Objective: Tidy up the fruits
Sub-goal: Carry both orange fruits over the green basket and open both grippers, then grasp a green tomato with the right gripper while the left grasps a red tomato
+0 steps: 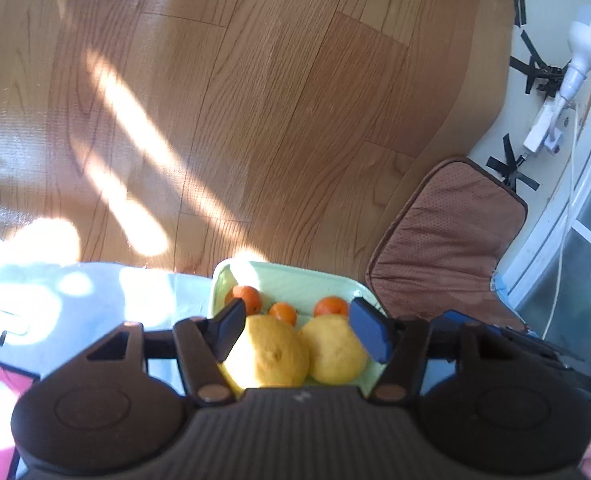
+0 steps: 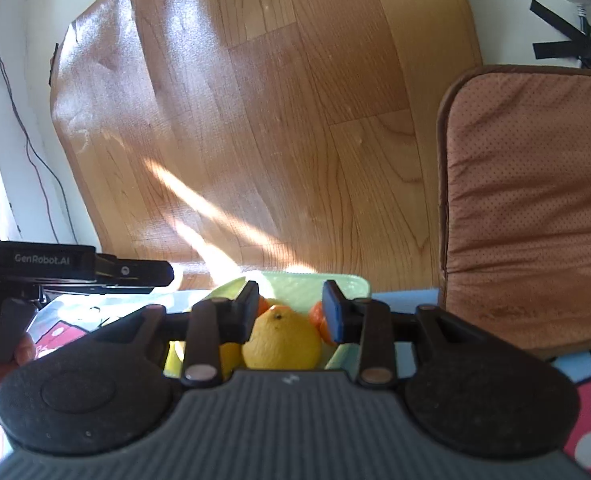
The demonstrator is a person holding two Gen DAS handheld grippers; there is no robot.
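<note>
The right gripper [image 2: 291,308] hangs with its jaws spread over a yellow fruit [image 2: 281,340] in a green tray [image 2: 351,284]. Small oranges [image 2: 319,320] sit at its 3 o'clock; a brown cushion [image 2: 531,200] lies toward 2 o'clock.

One text could be read: "GenRobot.AI", in pale letters on the side of the black left gripper [image 2: 75,270], seen in the right wrist view. A small pale mark stood on the ribbed grey body [image 2: 291,380] of the right gripper, and a similar one on the ribbed body [image 1: 300,397] in the left wrist view; both were perhaps logos, too blurred to read.
</note>
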